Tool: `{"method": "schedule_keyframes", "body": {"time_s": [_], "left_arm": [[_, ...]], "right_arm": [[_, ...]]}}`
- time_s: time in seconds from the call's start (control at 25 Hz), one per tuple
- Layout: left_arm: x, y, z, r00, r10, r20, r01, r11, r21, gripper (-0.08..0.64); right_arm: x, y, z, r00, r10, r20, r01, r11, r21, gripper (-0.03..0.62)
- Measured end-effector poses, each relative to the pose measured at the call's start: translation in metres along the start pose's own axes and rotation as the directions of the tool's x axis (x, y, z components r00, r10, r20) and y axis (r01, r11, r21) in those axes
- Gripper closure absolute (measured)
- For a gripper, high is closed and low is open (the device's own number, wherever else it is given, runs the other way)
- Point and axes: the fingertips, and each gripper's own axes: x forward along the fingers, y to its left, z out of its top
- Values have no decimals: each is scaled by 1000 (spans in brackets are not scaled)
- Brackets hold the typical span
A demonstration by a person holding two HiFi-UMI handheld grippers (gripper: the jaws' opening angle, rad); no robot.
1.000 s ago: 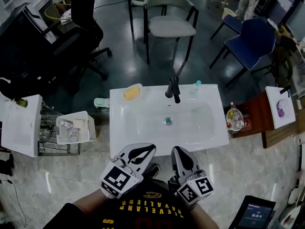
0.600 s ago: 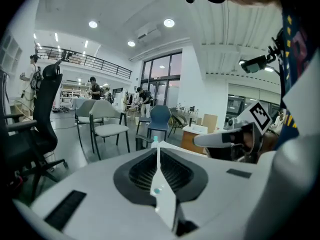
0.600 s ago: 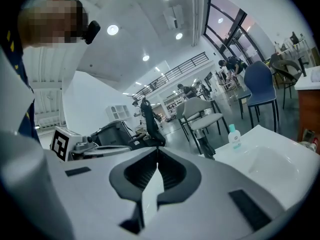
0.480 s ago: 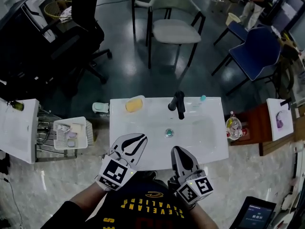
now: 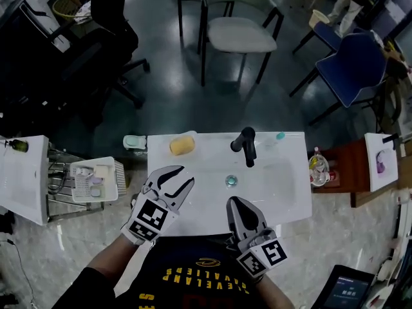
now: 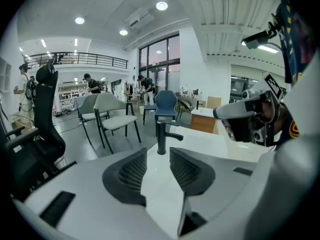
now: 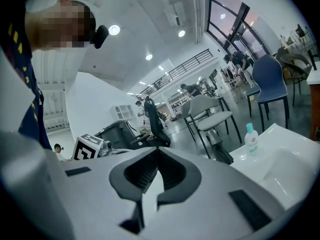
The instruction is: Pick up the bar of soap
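A yellow bar of soap (image 5: 182,145) lies on the back left corner of the white sink (image 5: 283,195), left of the black faucet (image 5: 246,145). My left gripper (image 5: 180,176) hovers over the sink's front left part, short of the soap. Its jaws have just been opening and stand open with nothing between them. The left gripper view has the faucet (image 6: 162,134) beyond that gripper's (image 6: 158,153) parted jaws; the soap is out of that view. My right gripper (image 5: 233,203) is shut and empty at the sink's front edge, its jaws (image 7: 157,151) closed together.
A small teal-capped bottle (image 5: 279,136) stands at the sink's back right. A white wire basket (image 5: 94,179) sits to the left, with a pale green dish (image 5: 134,141) near it. A wooden side table (image 5: 341,166) stands to the right, chairs (image 5: 235,34) beyond the sink.
The left gripper has moved forward over the sink toward the soap and its jaws have opened. The right gripper has edged forward, still shut.
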Motion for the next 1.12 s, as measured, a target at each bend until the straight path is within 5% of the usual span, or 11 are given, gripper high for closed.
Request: {"method": "schedule_keyframes", "body": {"time_s": [0.56, 1.12], "left_arm": [[33, 58, -29, 981, 147, -130, -141, 989, 51, 395], [78, 87, -76, 946, 53, -320, 6, 983, 181, 366]], "right_arm": [[13, -37, -4, 994, 64, -88, -59, 996, 66, 575], [22, -49, -11, 990, 70, -125, -59, 994, 89, 575]]}}
